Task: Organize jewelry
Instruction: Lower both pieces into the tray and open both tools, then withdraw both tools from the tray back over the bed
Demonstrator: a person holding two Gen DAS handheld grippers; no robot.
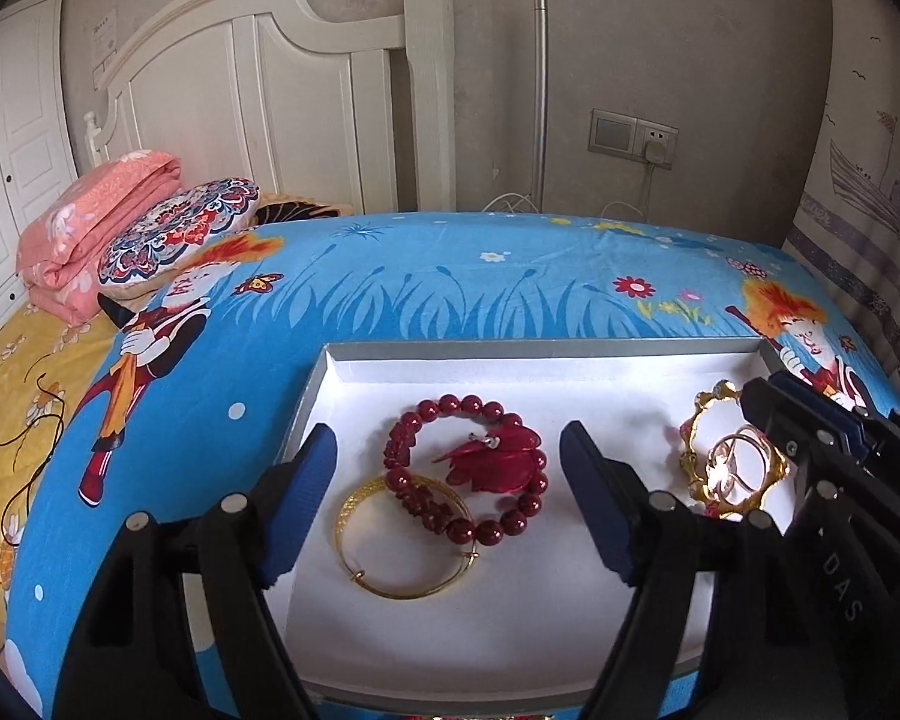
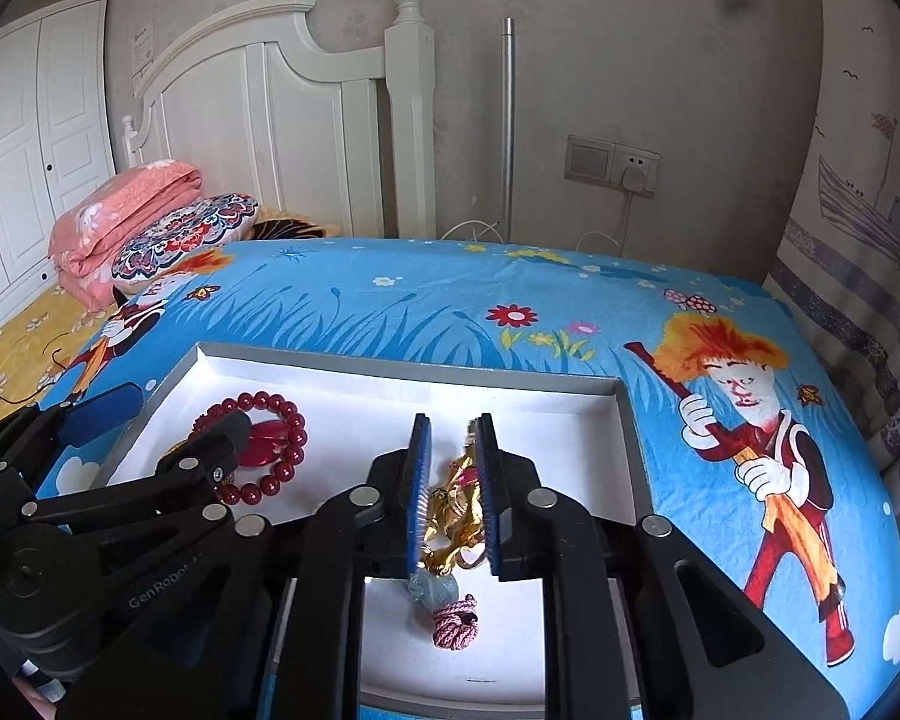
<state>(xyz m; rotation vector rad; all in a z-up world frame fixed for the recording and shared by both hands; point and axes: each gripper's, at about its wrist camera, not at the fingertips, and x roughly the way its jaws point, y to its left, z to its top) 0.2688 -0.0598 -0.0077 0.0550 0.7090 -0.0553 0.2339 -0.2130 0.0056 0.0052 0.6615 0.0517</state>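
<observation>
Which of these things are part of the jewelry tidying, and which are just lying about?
Part of the job:
- white tray
- red bead bracelet
- plain gold bangle
- ornate gold bangle
- pink cord knot
- left hand-held gripper
- right hand-held gripper

Just lying about:
- pink folded quilt
- patterned cushion
- black cord
- wall charger
</observation>
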